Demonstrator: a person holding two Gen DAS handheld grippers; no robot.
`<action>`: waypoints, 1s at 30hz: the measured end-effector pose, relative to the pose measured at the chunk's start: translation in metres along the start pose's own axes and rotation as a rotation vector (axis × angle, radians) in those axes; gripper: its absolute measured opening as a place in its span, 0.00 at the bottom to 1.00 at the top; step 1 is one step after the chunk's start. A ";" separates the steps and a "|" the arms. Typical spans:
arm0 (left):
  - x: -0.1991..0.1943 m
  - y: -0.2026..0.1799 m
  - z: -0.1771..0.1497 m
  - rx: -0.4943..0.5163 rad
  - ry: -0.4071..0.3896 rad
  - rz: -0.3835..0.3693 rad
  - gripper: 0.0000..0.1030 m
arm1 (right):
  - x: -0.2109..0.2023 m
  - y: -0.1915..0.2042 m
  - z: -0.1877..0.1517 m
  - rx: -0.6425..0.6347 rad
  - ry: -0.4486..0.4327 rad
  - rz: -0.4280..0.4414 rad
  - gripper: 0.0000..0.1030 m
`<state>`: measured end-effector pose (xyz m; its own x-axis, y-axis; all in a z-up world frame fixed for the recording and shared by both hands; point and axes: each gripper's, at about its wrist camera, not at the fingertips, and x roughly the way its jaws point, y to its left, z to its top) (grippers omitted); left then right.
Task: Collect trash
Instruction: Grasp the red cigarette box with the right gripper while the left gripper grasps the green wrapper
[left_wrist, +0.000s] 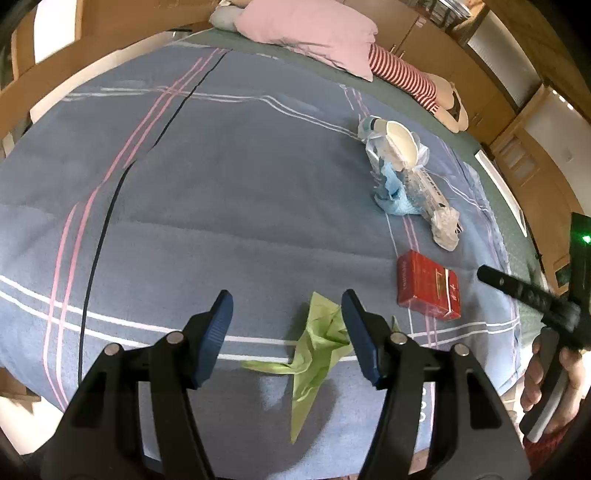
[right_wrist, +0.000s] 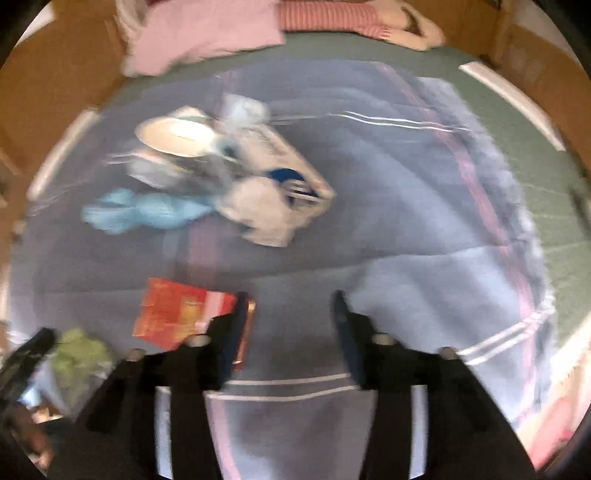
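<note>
Bed (left_wrist: 221, 184) covered by blue striped blanket. Left tongs (left_wrist: 286, 332) held low over near edge, spread wide, green crumpled wrapper (left_wrist: 317, 350) lying between tips. Right tongs (right_wrist: 288, 325) spread, nothing pinched, red box (right_wrist: 177, 314) just beside left tip. Clear plastic litter (left_wrist: 399, 166) farther up bed.

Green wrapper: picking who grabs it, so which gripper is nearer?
Left. The left gripper hangs open right over the green wrapper; the right gripper is off beside the red box.

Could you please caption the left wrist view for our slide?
Open left gripper hovers over crumpled green paper on the blanket, red box nearby.
</note>
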<state>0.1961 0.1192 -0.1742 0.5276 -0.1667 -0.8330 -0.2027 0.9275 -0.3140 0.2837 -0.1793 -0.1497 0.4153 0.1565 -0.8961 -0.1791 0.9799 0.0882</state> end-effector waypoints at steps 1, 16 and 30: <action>0.000 0.004 0.000 -0.019 0.004 -0.006 0.61 | 0.000 0.014 -0.002 -0.117 0.016 -0.023 0.78; 0.005 0.023 0.003 -0.144 0.025 -0.071 0.70 | 0.061 0.064 0.023 -0.346 0.096 0.140 0.87; 0.005 0.020 0.002 -0.144 0.017 -0.056 0.76 | 0.024 0.066 -0.022 -0.522 0.096 0.046 0.87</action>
<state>0.1962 0.1374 -0.1833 0.5275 -0.2241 -0.8195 -0.2899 0.8592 -0.4215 0.2619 -0.1135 -0.1747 0.3179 0.1616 -0.9342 -0.6254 0.7764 -0.0785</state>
